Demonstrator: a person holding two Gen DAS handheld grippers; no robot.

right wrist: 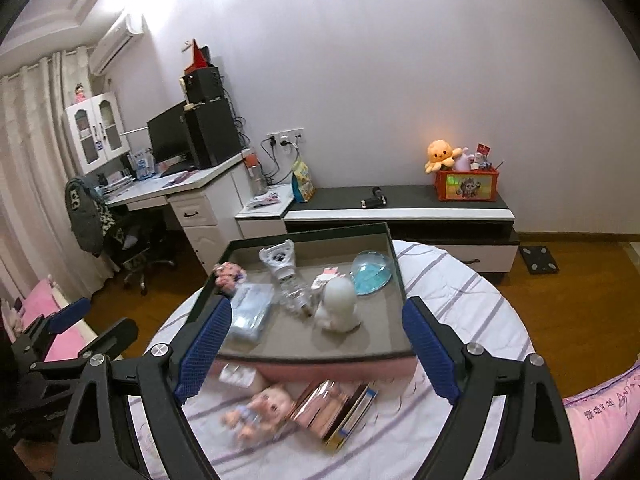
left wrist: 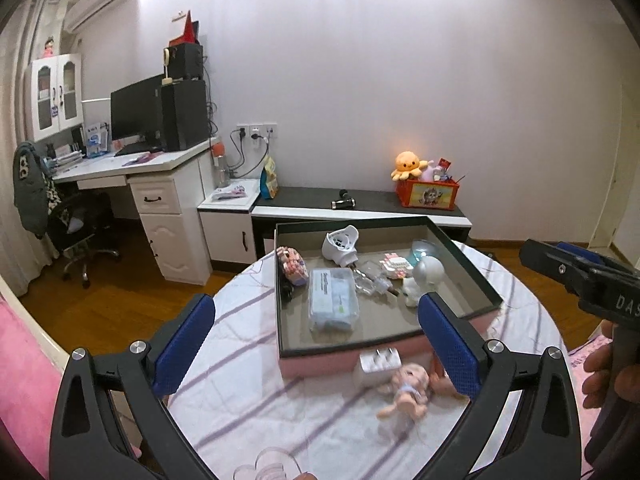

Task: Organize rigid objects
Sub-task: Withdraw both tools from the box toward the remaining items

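A shallow pink box with a dark rim (left wrist: 472,268) (right wrist: 394,264) sits on the round table and holds several objects: a tissue pack (left wrist: 333,300) (right wrist: 251,314), a white figure (right wrist: 338,304), a blue dome (right wrist: 372,272) and a white toy (left wrist: 340,244). In front of the box lie a white plug (left wrist: 378,362), a small doll (left wrist: 406,394) (right wrist: 260,408) and a shiny pink packet (right wrist: 334,406). My left gripper (left wrist: 316,344) is open and empty above the table's near side. My right gripper (right wrist: 318,356) is open and empty above the doll and packet.
The table wears a white striped cloth (left wrist: 248,392). Behind it stand a low black-and-white cabinet (right wrist: 400,204) with an orange toy bin (right wrist: 466,184), and a white desk (left wrist: 132,168) with a monitor. A pink bed edge (right wrist: 600,404) lies at the right.
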